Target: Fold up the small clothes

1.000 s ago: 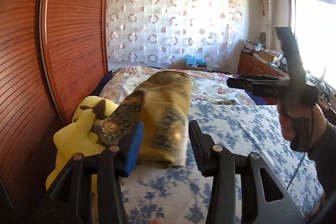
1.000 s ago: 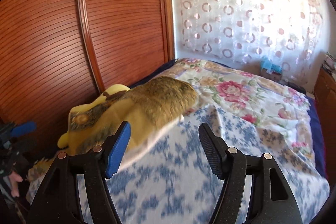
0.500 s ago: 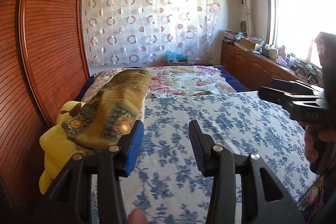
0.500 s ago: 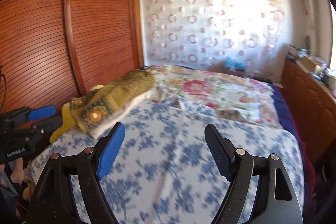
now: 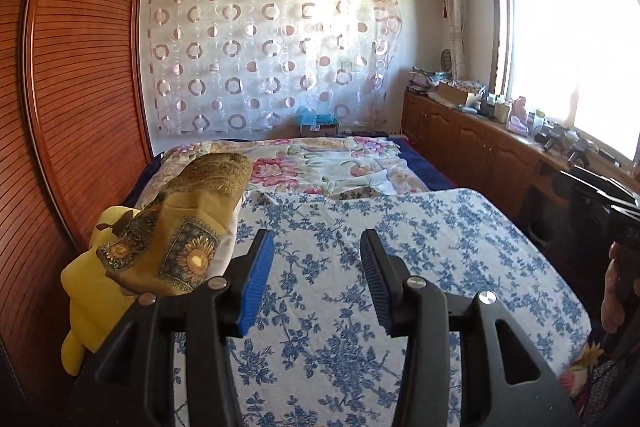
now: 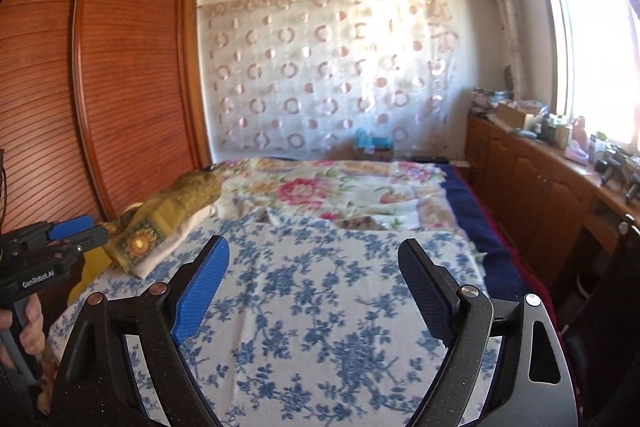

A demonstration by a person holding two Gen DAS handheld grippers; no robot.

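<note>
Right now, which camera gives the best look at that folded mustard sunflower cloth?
The left wrist view: the folded mustard cloth sits close and sharp, its sunflower panels readable, lying partly on a yellow plush. The right wrist view shows it smaller, farther off and softer.

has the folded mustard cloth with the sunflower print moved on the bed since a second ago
No. The mustard cloth lies on the yellow plush toy beside the wardrobe, as before; only the cameras shifted.

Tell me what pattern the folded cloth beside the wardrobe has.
Mustard-gold with dark-framed sunflower squares; the folded cloth shows best in the left wrist view.
</note>
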